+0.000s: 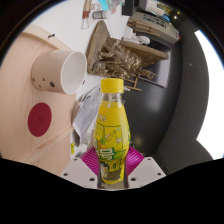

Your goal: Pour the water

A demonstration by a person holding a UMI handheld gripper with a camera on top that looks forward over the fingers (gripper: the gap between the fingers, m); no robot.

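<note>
A clear plastic bottle (112, 125) with a yellow cap and a yellow-green label stands upright between my gripper's fingers. My gripper (111, 163) is shut on the bottle's lower body, and both magenta pads (91, 160) press against its sides. To the left and a little beyond the bottle, a white cup (60, 71) lies tilted on a pale tray, its open mouth turned toward me. The bottle's base is hidden by the gripper.
The pale tray (25, 100) with a dark red disc (39, 119) fills the left. Beyond the bottle stands a box of wooden sticks (122, 58). A dark round table surface (165, 105) spreads right. Grey equipment (153, 20) sits far back.
</note>
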